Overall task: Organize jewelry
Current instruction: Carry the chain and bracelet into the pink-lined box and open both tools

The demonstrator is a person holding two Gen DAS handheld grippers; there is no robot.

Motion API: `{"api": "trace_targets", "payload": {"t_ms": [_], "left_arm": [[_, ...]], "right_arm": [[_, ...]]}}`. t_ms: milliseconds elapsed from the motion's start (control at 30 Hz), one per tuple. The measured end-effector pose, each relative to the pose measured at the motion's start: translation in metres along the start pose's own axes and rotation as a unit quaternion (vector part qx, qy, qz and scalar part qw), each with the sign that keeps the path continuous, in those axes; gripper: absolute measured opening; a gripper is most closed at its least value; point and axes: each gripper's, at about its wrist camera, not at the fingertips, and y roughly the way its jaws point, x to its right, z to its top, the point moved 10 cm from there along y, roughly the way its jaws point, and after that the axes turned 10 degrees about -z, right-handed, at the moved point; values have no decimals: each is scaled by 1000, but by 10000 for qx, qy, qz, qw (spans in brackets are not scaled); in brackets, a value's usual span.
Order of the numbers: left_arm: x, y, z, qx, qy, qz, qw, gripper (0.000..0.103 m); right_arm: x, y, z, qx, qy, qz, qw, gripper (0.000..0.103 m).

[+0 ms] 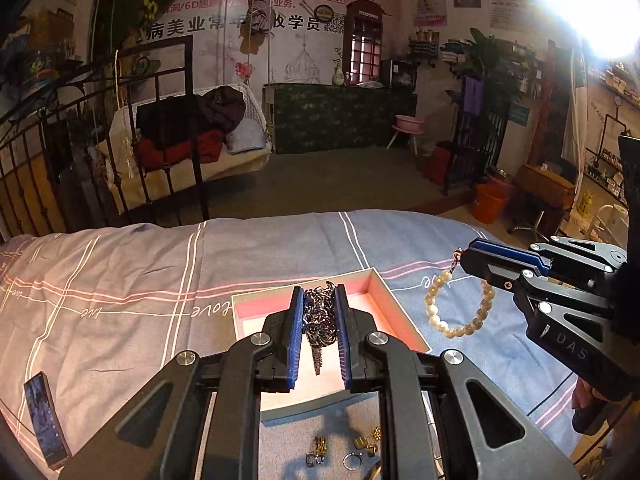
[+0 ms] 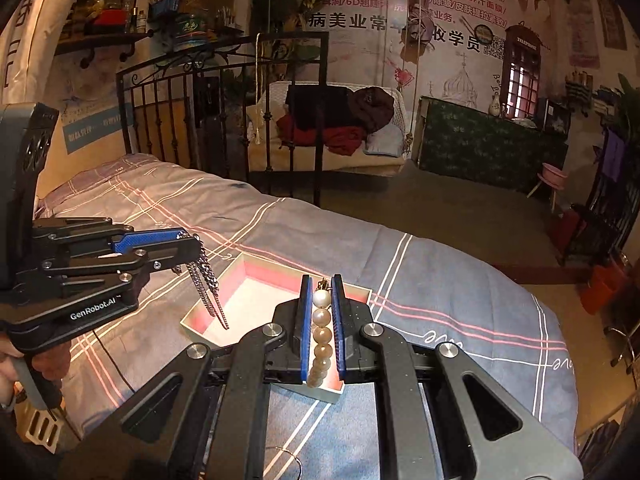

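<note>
My left gripper is shut on a silver chain bracelet and holds it above the open pink-lined box. In the right wrist view the left gripper has the chain hanging over the box's left side. My right gripper is shut on a pearl bracelet above the box's near edge. In the left wrist view the right gripper holds the pearl bracelet hanging to the right of the box.
Several small gold and silver rings and earrings lie on the striped bedspread in front of the box. A phone lies at the left. A thin ring lies near my right gripper. An iron bed rail stands behind.
</note>
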Motion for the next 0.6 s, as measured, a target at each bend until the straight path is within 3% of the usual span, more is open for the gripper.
{"api": "trace_targets", "payload": {"t_ms": [300, 600], "left_arm": [[-32, 57, 2, -448, -463, 204, 9977, 15], [-57, 100, -28, -1013, -772, 422, 9910, 15]], "right_arm": [[-11, 70, 7, -425, 16, 100, 9990, 10], [-37, 137, -34, -1147, -32, 280, 9930, 10]]}}
